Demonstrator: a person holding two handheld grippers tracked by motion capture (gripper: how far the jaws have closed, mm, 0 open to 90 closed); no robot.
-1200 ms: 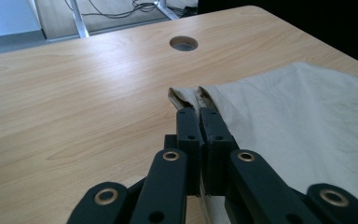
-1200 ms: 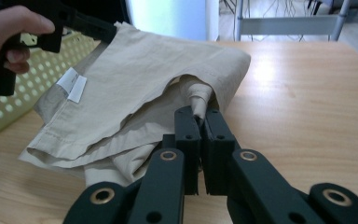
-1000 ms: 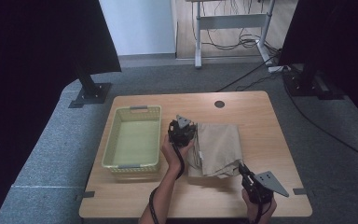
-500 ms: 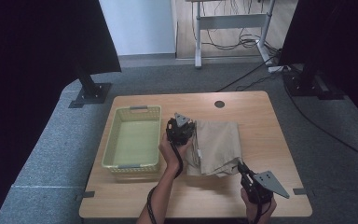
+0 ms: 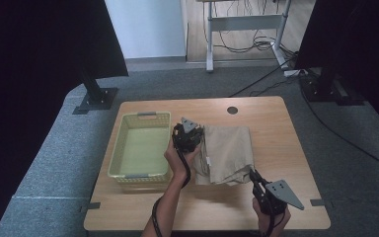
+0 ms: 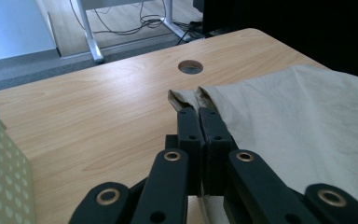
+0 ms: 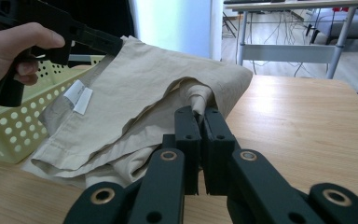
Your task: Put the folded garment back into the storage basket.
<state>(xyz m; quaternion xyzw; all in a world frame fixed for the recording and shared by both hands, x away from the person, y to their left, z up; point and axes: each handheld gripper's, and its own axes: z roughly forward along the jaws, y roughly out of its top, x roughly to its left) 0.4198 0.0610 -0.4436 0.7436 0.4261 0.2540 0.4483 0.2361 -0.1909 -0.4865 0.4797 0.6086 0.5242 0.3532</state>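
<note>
- My left claw is clamped on the far-left corner of the cloth; in the left claw view the jaws are pressed together with the hem pinched between them.
- My right claw is closed on the near-right corner, and in the right claw view a bunched fold of cloth rises just past its jaw tips.
- The cloth lies folded at the middle of the counter, just right of the basket. Its near edge is lifted and draped towards my right claw.
- Against the pictures from a second ago, very little has changed: both claws sit where they were, both grips are the same, and the cloth keeps its shape apart from a slight shift in the lifted near corner.
- I read this as a pause with both corners secured, not a step forward. The fold looks mostly made.
- The basket is empty, so I judge the cloth has yet to be carried left into it.
- A white label shows on the near-left layer, facing up.
</note>
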